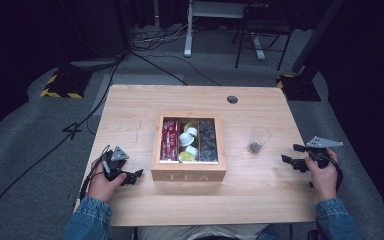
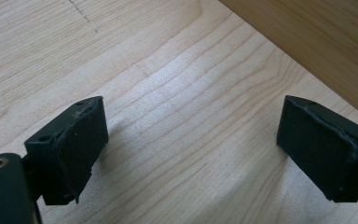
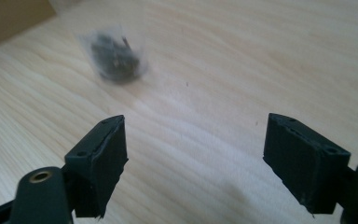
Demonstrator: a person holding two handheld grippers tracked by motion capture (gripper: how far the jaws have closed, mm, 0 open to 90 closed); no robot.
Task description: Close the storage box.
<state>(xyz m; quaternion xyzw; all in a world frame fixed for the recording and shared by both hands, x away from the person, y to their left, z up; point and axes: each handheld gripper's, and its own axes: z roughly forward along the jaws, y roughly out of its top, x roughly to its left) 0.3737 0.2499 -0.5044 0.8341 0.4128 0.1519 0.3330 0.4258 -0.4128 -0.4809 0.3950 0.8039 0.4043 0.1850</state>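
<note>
A wooden box (image 1: 188,173) marked TEA stands mid-table, its compartments holding red packets (image 1: 169,140), white and green pods (image 1: 188,141) and dark packets (image 1: 207,140). A clear plastic cup (image 1: 258,138) with something dark in its bottom stands to the right of the box; it looks blurred in the right gripper view, where the cup (image 3: 115,56) is ahead and left of the jaws. My left gripper (image 1: 134,175) rests open on the table just left of the box, whose wall (image 2: 317,42) shows at upper right. My right gripper (image 1: 290,153) hangs open right of the cup, holding nothing.
The light wooden table (image 1: 130,105) has a cable hole (image 1: 232,99) at the back. Black cables (image 1: 95,115) run off the left edge to the grey floor. A white desk leg (image 1: 188,30) and a dark chair frame (image 1: 260,35) stand beyond the table.
</note>
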